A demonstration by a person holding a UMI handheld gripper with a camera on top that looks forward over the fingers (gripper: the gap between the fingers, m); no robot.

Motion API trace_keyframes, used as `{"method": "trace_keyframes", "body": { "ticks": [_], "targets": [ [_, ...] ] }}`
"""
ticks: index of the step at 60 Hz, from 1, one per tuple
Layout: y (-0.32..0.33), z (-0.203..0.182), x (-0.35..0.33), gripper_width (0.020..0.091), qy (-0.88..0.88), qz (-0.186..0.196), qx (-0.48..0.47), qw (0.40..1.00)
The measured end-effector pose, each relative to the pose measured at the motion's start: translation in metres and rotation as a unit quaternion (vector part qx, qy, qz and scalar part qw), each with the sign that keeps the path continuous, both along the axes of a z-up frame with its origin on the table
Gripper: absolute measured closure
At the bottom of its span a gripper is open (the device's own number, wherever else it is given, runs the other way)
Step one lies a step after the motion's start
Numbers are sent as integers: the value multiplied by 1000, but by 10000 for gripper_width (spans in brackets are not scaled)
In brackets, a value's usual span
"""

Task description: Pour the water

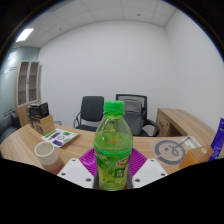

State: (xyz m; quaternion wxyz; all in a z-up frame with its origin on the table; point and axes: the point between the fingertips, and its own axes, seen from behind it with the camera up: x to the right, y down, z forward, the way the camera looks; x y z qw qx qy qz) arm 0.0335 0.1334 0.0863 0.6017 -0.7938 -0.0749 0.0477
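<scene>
Office table (60, 150) — gripper (112, 175) clamps upright green-capped bottle (112, 140).

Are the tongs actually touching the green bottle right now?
Cannot tell. In the gripper view the bottle stands between the tongs, covering the inner faces, so neither contact nor gap shows plainly.

Wooden table (25, 146) carries: a tape roll (46, 155) left of the green-capped bottle (113, 145); a flat printed card (60, 137) behind the roll; a round marker disc (170, 152) right of the bottle.
</scene>
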Motion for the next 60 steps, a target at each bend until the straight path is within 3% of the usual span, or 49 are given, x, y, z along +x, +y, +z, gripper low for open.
{"method": "trace_keyframes", "body": {
  "ticks": [2,10,21,27,30,42,60],
  "targets": [
    [-2,-6,-1,677,0,2,-2,1000],
    [-8,-2,2,655,-8,7,28,1000],
    [-13,-6,0,516,13,16,4,1000],
    [-29,-18,2,289,25,11,-37,999],
    [-44,-17,4,235,31,6,-44,998],
    [-136,3,16,245,19,-36,-85,996],
    [-256,78,7,244,16,-95,-80,992]
  ]
}}
